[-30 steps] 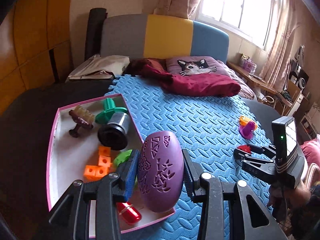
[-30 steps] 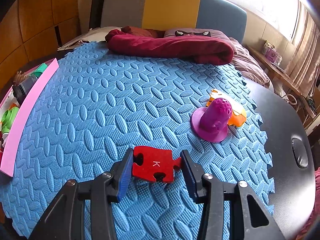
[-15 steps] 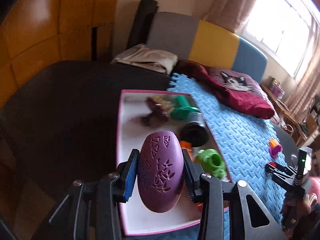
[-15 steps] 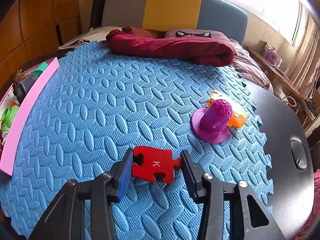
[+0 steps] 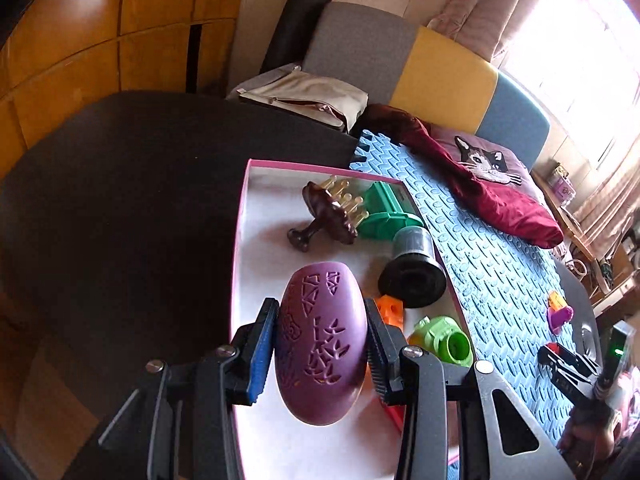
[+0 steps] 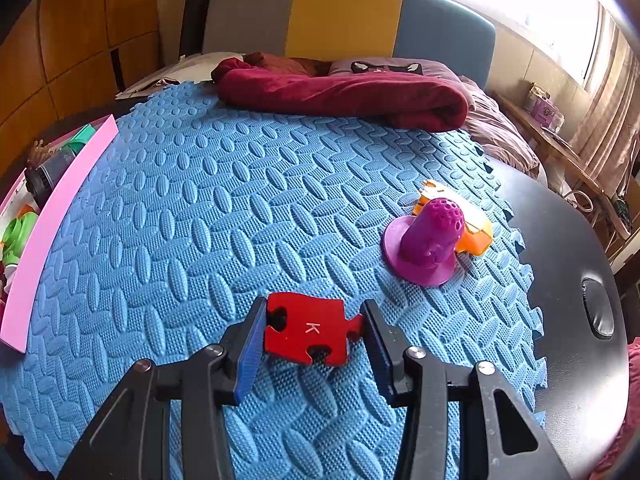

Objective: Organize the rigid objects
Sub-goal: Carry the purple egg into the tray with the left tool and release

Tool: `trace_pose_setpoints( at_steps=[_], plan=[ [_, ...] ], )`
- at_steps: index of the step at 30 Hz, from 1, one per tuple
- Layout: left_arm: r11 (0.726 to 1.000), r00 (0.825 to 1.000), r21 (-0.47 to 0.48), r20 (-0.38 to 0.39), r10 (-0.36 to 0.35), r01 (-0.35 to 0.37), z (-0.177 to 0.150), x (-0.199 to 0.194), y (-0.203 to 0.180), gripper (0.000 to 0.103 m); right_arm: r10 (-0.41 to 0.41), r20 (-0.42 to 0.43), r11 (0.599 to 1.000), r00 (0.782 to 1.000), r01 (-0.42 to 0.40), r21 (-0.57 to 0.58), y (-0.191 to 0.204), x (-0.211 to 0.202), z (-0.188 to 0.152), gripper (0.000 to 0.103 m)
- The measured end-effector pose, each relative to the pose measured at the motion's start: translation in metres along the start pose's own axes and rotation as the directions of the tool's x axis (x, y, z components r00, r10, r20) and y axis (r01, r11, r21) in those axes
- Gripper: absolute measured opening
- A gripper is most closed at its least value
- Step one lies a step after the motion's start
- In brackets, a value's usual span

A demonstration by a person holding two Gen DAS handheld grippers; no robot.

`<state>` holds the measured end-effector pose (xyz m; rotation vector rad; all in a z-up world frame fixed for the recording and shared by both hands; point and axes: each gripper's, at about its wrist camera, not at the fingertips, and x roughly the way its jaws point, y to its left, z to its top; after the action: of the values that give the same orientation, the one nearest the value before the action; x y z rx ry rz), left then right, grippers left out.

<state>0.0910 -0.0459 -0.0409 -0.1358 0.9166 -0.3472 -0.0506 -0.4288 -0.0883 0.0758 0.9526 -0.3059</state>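
While clamped in the left gripper (image 5: 320, 354) above the pink tray (image 5: 239, 240), purple egg-shaped shell (image 5: 322, 344): rigid, smooth, likely slippery; best held mid-sides. Right gripper (image 6: 314, 340) pinching red puzzle piece (image 6: 306, 330).

Ahead of you, a headboard (image 6: 344, 16) in grey, yellow and blue panels backs a bed. A crumpled maroon blanket (image 6: 344, 92) lies beside a cat-face pillow (image 5: 484, 160). Wooden wall panels (image 5: 80, 40) stand left, a bright curtained window (image 5: 580, 40) right.
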Motion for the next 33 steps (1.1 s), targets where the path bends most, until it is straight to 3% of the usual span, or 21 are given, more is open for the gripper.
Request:
trace_pose_setpoints(
  at_steps=[12, 17, 22, 26, 33],
  plan=[
    [0.992, 0.993, 0.095, -0.073, 0.09, -0.083, 0.018, 0.059, -0.008, 0.042, 0.002, -0.002, 1.0, 1.0, -0.002, 0.003, 0.0, 0.0, 0.0, 0.046],
    [0.99, 0.988, 0.088, -0.096, 0.119, -0.111, 0.018, 0.079, -0.006, 0.044, 0.002, -0.002, 1.0, 1.0, -0.002, 0.004, 0.0, 0.0, 0.0, 0.046],
    [0.986, 0.989, 0.108, -0.073, 0.132, -0.124, 0.015, 0.075, -0.011, 0.044, 0.002, -0.002, 1.0, 1.0, -0.002, 0.005, -0.001, 0.0, 0.0, 0.046],
    [0.987, 0.991, 0.104, -0.035, 0.13, -0.126, 0.014, 0.061, -0.013, 0.059, 0.002, -0.002, 1.0, 1.0, -0.002, 0.003, -0.001, 0.0, 0.0, 0.046],
    [0.983, 0.99, 0.119, 0.038, 0.133, -0.137, 0.01, 0.028, -0.022, 0.059, -0.002, 0.0, 1.0, 1.0, 0.002, 0.003, -0.001, 0.0, 0.0, 0.046]
  ],
)
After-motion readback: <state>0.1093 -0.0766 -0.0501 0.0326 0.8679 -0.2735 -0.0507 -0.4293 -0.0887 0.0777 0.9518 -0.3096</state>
